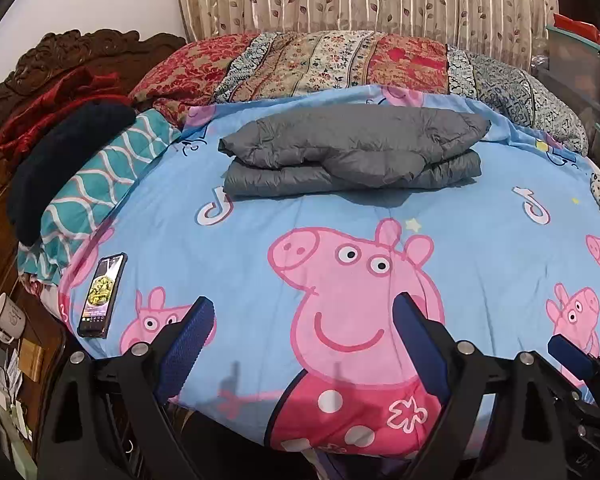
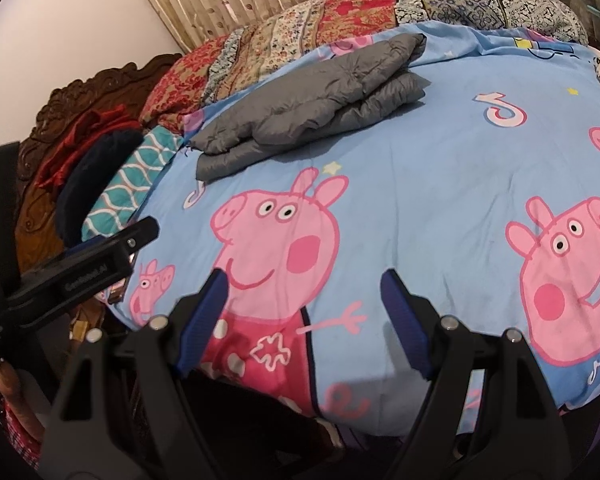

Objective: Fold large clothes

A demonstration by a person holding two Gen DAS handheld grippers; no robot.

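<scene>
A grey puffy jacket [image 1: 352,152] lies folded into a thick bundle on the far middle of the bed [image 1: 480,240], and the right wrist view shows the jacket [image 2: 312,108] up and to the left. My left gripper [image 1: 304,312] hovers open over the bed's near edge, with only the pig-print sheet between its blue pads. My right gripper [image 2: 304,284] is open too and holds nothing above the same near edge. Both stand well short of the jacket. One blue fingertip [image 1: 568,354] of the right gripper shows at the lower right of the left wrist view.
A phone [image 1: 102,296] with its screen lit lies near the bed's left edge. A teal pillow [image 1: 100,188], a dark blue garment [image 1: 60,160] and red cloth sit by the carved headboard [image 1: 60,56]. A patchwork quilt [image 1: 320,64] runs along the far side. A mug [image 1: 8,314] stands at the lower left.
</scene>
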